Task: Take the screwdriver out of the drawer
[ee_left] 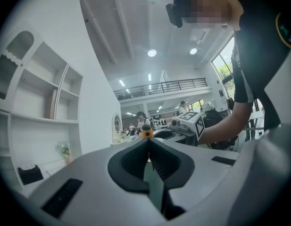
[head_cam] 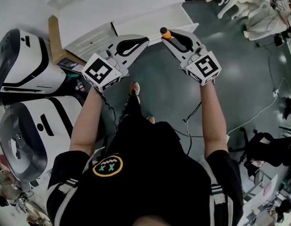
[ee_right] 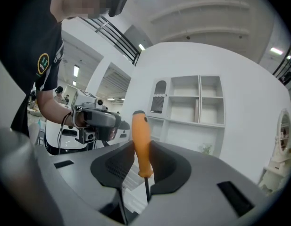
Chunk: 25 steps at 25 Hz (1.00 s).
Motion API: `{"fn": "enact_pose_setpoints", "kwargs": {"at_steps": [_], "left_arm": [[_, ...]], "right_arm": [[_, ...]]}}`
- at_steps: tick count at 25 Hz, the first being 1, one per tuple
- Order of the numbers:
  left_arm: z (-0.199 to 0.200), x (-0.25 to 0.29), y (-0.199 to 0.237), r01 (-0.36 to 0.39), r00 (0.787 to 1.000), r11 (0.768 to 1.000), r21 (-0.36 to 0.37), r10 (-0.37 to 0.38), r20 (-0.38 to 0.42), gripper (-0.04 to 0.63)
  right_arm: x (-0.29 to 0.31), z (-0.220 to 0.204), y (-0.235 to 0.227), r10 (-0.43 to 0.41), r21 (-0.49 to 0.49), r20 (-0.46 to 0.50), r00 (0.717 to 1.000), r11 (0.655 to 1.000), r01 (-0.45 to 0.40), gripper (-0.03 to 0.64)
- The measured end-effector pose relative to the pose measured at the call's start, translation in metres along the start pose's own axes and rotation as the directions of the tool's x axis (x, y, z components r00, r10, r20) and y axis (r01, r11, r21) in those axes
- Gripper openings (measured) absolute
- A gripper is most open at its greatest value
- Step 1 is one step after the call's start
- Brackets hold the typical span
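I see both grippers held up side by side over a grey floor [head_cam: 164, 98], a bare forearm behind each. The right gripper [head_cam: 170, 37] is clenched on the screwdriver [head_cam: 164, 32]. In the right gripper view its two dark jaws press on either side of the orange handle. The handle stands upright, its rounded end above the jaw tips, and the thin metal shaft points down between the jaws.

The screwdriver is in the air. In the head view it sits at the near edge of a low white cabinet [head_cam: 136, 11] on the far side of the floor, and I cannot tell whether it touches the cabinet.

The left gripper [head_cam: 145, 40] is just to the left of the right one. Its jaws are closed tip to tip and hold nothing. In the left gripper view the orange handle end shows just past those tips, with the right gripper's marker cube to its right.

A white wall shelf unit [ee_right: 192, 102] with open compartments is ahead. Two white pod-shaped machines [head_cam: 27, 65] stand on the floor at the left.
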<state>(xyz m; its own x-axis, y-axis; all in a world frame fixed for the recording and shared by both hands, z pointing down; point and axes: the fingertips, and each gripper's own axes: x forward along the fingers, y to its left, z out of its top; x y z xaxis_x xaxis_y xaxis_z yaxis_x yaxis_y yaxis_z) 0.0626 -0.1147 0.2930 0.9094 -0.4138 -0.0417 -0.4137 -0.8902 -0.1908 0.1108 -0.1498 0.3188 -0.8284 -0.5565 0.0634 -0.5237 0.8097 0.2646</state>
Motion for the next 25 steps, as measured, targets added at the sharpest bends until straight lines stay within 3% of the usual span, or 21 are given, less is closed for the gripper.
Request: {"fn": "enact_pose_setpoints", "kwargs": {"at_steps": [12, 25], "left_arm": [[0.028, -0.002, -0.085, 0.009, 1.000, 1.000, 0.018, -0.009, -0.012, 0.020], [0.040, -0.010, -0.108, 0.045, 0.999, 0.999, 0.001, -0.045, -0.010, 0.020]], "right_arm": [[-0.083, 0.042, 0.054, -0.001, -0.018, 0.068, 0.998, 1.000, 0.002, 0.125], [-0.120, 0.057, 0.084, -0.050, 0.019, 0.105, 0.993, 0.999, 0.048, 0.126]]}}
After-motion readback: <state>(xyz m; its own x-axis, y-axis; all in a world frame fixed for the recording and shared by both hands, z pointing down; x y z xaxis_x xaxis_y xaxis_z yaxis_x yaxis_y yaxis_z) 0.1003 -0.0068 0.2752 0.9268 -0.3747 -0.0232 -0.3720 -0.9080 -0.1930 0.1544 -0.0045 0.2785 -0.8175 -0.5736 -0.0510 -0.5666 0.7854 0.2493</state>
